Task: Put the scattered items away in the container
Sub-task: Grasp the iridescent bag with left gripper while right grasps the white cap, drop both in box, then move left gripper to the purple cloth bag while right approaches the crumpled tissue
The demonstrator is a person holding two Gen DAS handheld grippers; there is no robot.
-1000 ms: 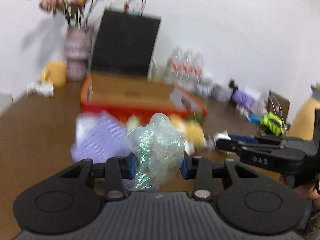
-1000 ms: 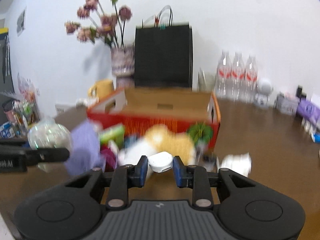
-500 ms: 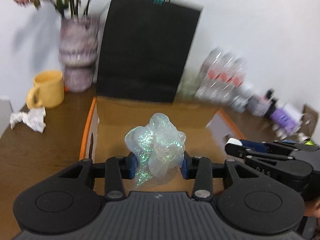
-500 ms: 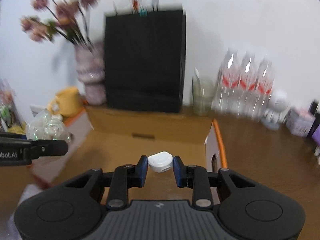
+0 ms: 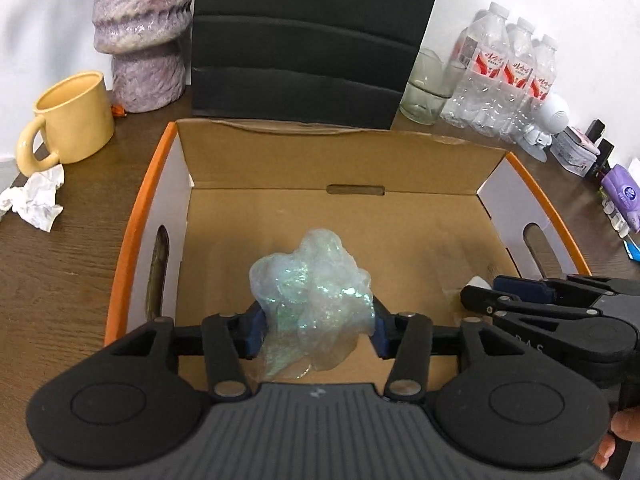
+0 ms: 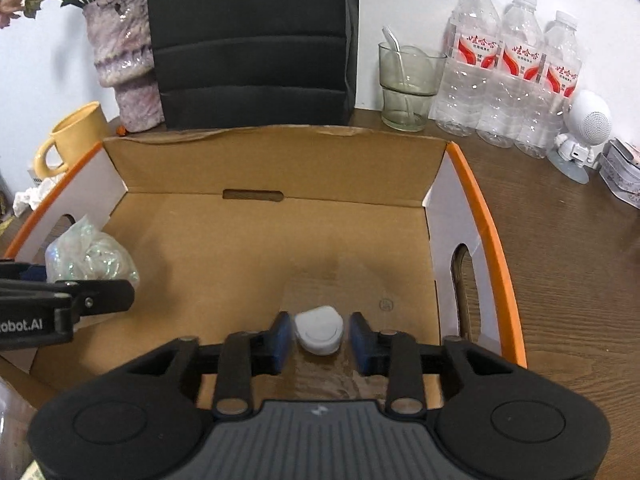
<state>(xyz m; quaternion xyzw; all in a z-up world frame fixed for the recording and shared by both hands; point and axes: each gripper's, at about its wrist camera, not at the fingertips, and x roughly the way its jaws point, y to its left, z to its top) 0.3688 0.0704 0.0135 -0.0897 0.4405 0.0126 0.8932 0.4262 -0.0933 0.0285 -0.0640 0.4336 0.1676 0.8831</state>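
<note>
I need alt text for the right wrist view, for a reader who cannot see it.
The right gripper hangs over an open cardboard box, its jaws opening with gaps on both sides of a small white case. At the left, the left gripper brings in a crumpled shiny wrapper. Behind stand a black bag and three bottles.

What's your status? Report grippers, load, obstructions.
Left gripper opening around iridescent wrap. Right gripper opening, white case loose between pads. Both over box. Nothing blocking.
</note>
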